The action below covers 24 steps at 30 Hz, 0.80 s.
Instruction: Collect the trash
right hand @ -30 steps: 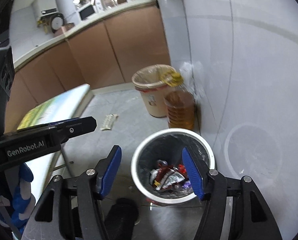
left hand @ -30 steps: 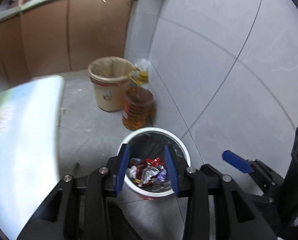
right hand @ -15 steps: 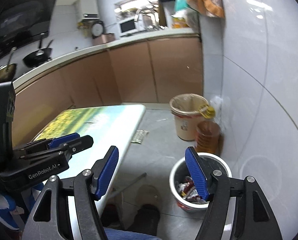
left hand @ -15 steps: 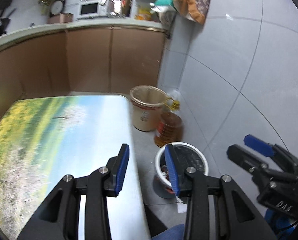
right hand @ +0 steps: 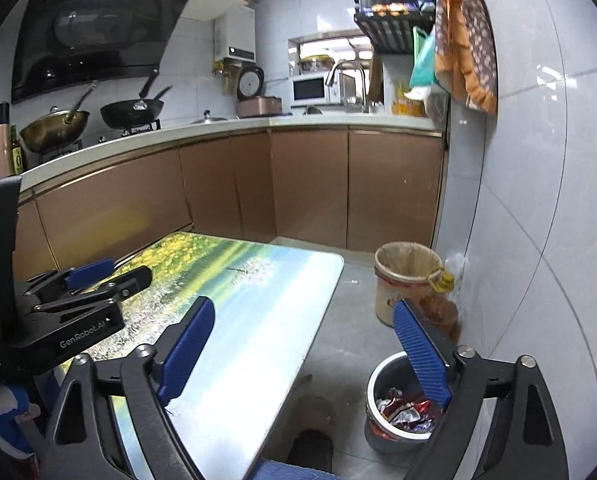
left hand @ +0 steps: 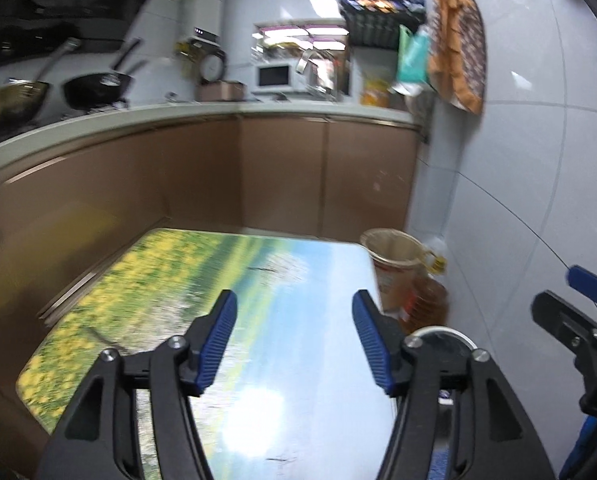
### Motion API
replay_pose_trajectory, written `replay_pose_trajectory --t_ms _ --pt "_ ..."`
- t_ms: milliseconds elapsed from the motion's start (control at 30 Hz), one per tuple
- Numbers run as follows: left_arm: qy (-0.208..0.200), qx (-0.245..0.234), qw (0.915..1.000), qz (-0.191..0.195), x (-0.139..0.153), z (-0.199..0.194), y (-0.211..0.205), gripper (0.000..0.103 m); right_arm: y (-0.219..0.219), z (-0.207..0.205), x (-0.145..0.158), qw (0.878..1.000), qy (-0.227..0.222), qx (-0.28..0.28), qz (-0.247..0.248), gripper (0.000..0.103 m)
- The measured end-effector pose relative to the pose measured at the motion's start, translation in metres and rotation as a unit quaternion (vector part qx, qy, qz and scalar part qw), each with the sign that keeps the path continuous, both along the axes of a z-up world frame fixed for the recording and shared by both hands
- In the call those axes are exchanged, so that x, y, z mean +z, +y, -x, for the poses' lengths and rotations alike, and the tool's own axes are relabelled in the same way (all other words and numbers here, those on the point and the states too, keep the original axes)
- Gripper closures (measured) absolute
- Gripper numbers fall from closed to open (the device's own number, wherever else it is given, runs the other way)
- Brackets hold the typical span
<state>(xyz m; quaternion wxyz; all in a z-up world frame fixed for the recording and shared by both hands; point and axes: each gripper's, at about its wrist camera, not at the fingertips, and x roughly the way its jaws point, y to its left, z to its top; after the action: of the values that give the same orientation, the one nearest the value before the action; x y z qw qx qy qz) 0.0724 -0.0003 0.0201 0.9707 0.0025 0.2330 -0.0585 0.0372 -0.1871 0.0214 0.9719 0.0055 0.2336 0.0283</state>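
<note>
Kitchen floor, lower right: a white bin holds light, crinkly, slippery foil wrappers, best pinched at an edge. Both grippers' fingers, left and right, are opening, empty.

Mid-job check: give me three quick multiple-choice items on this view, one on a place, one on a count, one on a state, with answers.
1. Where is the white bin with wrappers?
A. On the table
B. On the floor beside the table
C. On the counter

2. How many pans are on the stove?
A. One
B. Two
C. Four

3. What is between the right gripper fingers?
A. Nothing
B. A wrapper
C. A bottle

Answers:
B, it stands on grey floor by the wall.
B, a brass wok and a black pan.
A, its jaws are opening on empty air.
</note>
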Motion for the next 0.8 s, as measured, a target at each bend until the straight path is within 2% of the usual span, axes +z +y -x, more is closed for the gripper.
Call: replay_pose_trajectory --t_ms 233,800 --pt "-0.044 0.053 0.9975 -0.019 0.020 0.034 0.016 0.037 0.012 0.025 0.018 0.999 -0.038 -0.012 0.007 0.001" --pt "-0.100 0.076 0.9921 -0.006 0.038 0.088 0.028 0.036 0.028 0.059 0.034 0.997 -0.075 -0.027 0.017 0.000"
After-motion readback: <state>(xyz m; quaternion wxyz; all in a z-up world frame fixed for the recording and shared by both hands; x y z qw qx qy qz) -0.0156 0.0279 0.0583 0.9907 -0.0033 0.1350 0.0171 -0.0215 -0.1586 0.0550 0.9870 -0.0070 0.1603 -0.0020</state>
